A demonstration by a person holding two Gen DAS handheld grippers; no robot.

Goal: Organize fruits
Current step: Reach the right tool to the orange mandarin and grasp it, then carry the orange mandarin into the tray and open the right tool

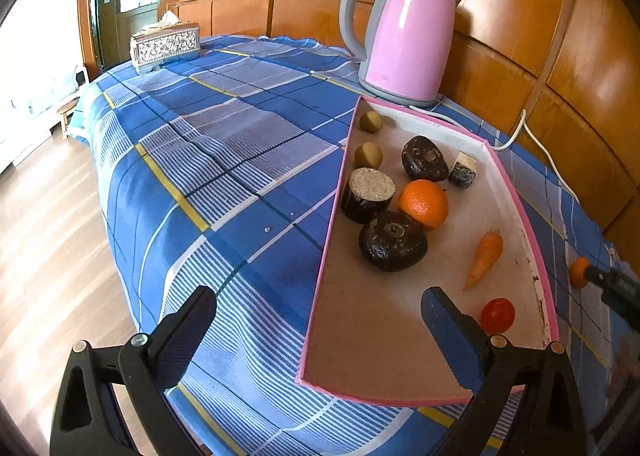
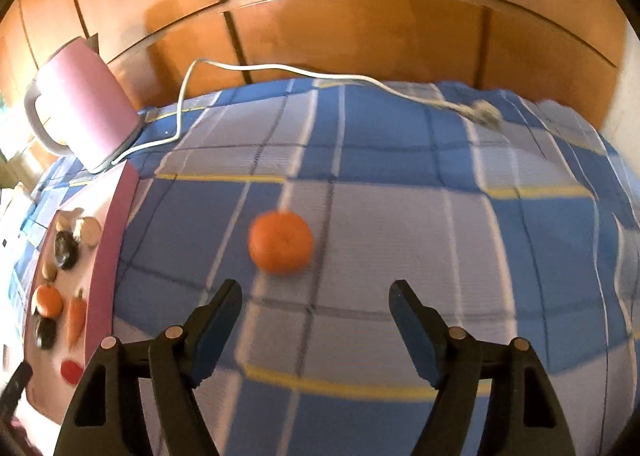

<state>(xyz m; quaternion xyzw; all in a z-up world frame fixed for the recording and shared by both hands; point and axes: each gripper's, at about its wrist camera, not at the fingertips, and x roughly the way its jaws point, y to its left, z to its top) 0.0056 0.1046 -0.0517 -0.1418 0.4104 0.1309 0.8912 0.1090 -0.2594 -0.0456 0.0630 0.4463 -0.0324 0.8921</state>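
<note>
Pink-rimmed tray (image 1: 532,240) lies on the blue checked tablecloth (image 1: 224,160), near the base of the pink kettle (image 1: 408,36). Contents already in the tray: one orange (image 1: 423,203), a small carrot (image 1: 485,256), a red tomato (image 1: 497,314), two small tan round fruits, and several dark pieces, one of them cut flat on top. These items count as sorted.

One item remains outside: a loose orange (image 2: 281,242), resting on the cloth to the right of the tray wall, well apart from it. No other stray fruit is visible in either view, so the task is judged nearly complete, with one transfer outstanding.

Right gripper (image 2: 316,308) points down at the cloth just short of the loose orange. Its jaws stand apart and hold nothing; the fruit lies ahead of the fingertips, not between them. The right wrist view is blurred.

Left gripper (image 1: 320,320) hovers over the near end of the tray, jaws wide and empty, one finger above the cloth and one above the tray floor.

Remaining steps, as judged: enclose the loose orange, lift it, and place it in the tray.
</note>
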